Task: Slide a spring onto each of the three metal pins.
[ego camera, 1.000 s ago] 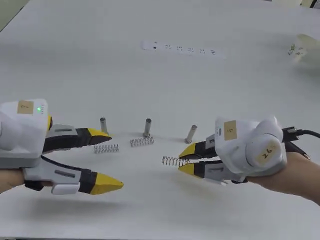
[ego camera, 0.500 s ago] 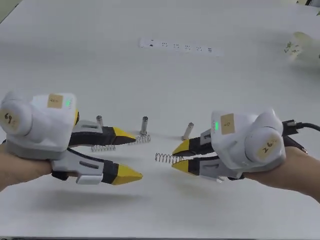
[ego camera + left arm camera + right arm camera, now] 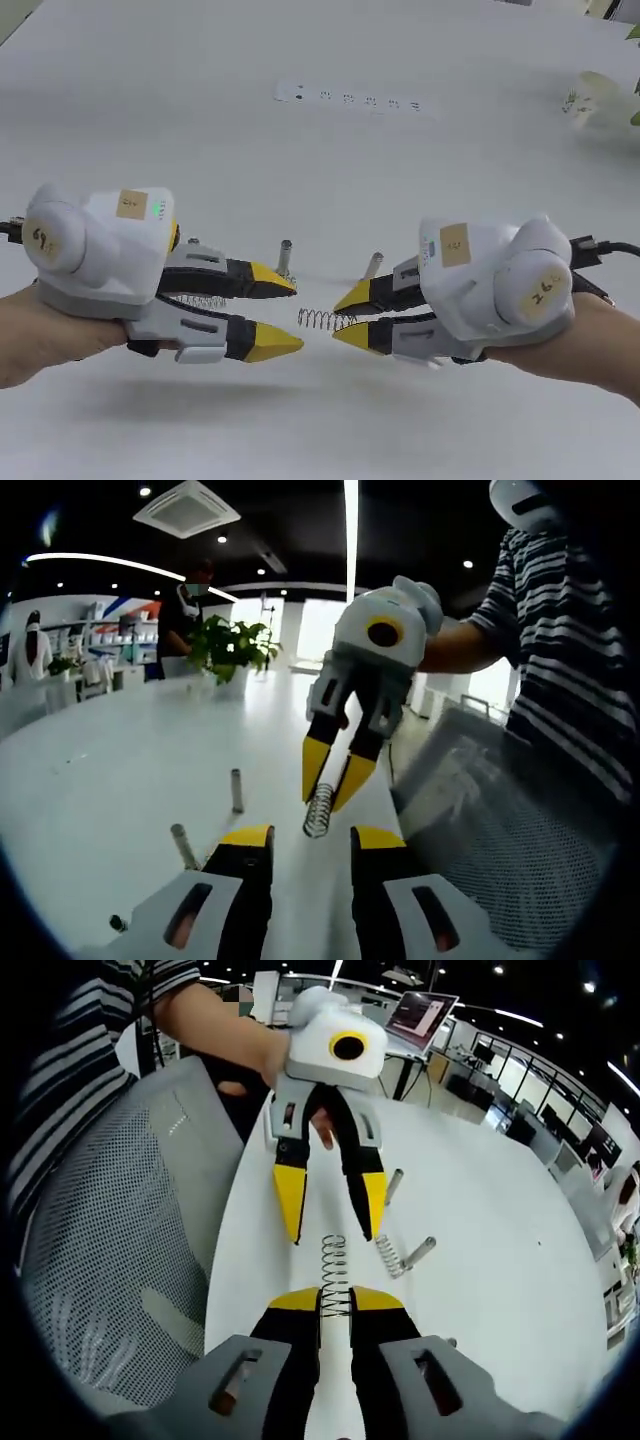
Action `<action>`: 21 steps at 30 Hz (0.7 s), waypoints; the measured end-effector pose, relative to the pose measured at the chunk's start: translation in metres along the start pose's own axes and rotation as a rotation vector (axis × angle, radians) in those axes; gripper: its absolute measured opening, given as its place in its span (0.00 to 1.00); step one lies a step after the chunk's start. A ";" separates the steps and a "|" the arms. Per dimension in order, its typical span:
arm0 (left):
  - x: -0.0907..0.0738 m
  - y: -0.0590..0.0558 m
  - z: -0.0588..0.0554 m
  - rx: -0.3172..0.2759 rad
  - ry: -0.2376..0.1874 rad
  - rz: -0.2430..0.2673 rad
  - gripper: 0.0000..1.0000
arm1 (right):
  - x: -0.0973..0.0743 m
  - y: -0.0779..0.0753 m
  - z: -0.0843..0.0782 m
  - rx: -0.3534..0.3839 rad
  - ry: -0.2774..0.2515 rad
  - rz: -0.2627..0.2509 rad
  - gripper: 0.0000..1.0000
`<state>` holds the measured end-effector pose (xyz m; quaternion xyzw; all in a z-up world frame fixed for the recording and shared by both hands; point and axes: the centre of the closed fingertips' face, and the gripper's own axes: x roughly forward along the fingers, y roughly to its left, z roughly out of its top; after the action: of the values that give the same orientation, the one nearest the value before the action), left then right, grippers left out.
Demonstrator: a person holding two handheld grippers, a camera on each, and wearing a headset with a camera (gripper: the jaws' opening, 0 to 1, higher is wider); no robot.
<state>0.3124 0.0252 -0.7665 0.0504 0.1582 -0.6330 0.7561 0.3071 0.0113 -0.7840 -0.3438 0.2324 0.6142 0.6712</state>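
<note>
The left gripper point(image 3: 281, 312) wears a tan sticker point(image 3: 131, 204) whose marks are too small to read. Its round end shows two digits: a 6, then one I cannot make out. Its jaws are spread with nothing between them, and their yellow tips sit just left of the held spring point(image 3: 320, 320) without touching it.

A loose spring point(image 3: 203, 300) lies on the white table point(image 3: 300, 170) well left of the held spring, seen through the gap between the left gripper's jaws. The top of the left pin point(image 3: 193, 242) peeks over that gripper, left of and beyond the held spring. The middle pin point(image 3: 285, 255) stands upright just beyond the held spring's left end. The leaning pin point(image 3: 372, 266) is tilted, just beyond its right end.

The held spring lies roughly level between the two grippers. Its right end is pinched and its left end is free, pointing at the left gripper's tips.

The right gripper point(image 3: 345, 317) has its jaws pressed onto that right end; its own view shows the coils caught between the yellow tips. Its tan sticker point(image 3: 455, 245) is unreadable, and its round end looks to read 26.

Far beyond the held spring lies a white power strip point(image 3: 350, 100) with no legible writing. In the left gripper view a white pot point(image 3: 236, 681) far beyond the held spring holds a leafy green plant point(image 3: 232, 645).
</note>
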 end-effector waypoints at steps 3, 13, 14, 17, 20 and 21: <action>0.003 0.001 0.003 0.001 -0.007 -0.003 0.22 | 0.000 0.000 0.002 -0.004 -0.001 0.000 0.08; 0.010 0.000 0.004 0.010 -0.011 -0.020 0.15 | -0.002 -0.003 0.006 -0.012 0.001 -0.002 0.08; 0.010 0.000 0.004 0.010 -0.011 -0.021 0.14 | -0.002 -0.003 0.006 -0.012 0.001 -0.002 0.08; 0.010 -0.001 0.005 0.013 -0.014 -0.023 0.12 | -0.002 -0.003 0.006 -0.014 0.003 0.002 0.08; 0.011 -0.001 0.006 0.013 -0.017 -0.026 0.10 | -0.002 -0.003 0.007 -0.013 0.002 0.005 0.08; 0.011 -0.002 0.006 0.015 -0.019 -0.028 0.08 | -0.002 -0.003 0.007 -0.013 0.001 0.005 0.08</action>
<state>0.3134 0.0127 -0.7639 0.0479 0.1472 -0.6450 0.7484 0.3093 0.0152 -0.7773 -0.3480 0.2296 0.6170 0.6674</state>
